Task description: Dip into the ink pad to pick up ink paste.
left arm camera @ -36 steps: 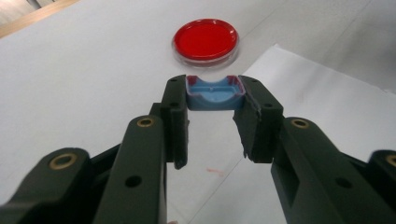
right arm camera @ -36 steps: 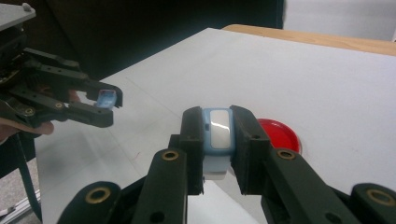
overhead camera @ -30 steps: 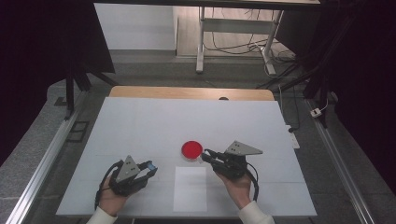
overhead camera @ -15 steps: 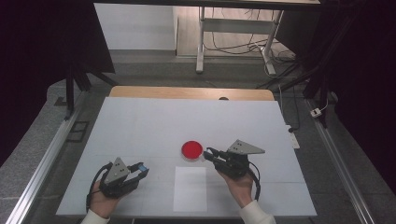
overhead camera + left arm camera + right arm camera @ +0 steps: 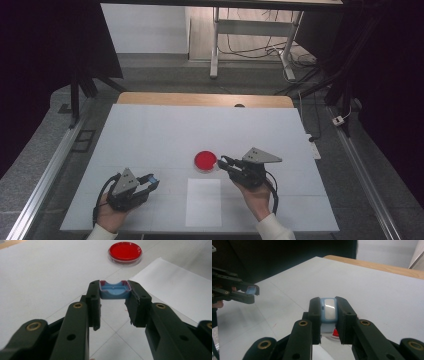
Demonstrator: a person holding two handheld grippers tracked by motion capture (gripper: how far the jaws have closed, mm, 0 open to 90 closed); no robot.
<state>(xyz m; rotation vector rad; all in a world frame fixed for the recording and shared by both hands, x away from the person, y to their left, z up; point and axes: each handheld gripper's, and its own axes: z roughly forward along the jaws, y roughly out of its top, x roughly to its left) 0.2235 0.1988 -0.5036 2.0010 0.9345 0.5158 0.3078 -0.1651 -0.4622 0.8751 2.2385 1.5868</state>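
I'm seeing the round red-filled clear petri dish point(image 5: 205, 160) lying at nine o'clock, just beside the right gripper point(image 5: 223, 162), which is clamping a small blue block point(image 5: 328, 308); the left gripper point(image 5: 151, 180), well apart, is pinching a blue tray-shaped piece point(image 5: 114, 290).

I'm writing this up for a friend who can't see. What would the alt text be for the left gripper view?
Two black jaws of the left gripper rise from the bottom and clamp a small blue plastic piece between their tips, above a white table. Beyond them sits a round red dish, and a white sheet of paper lies to the right.
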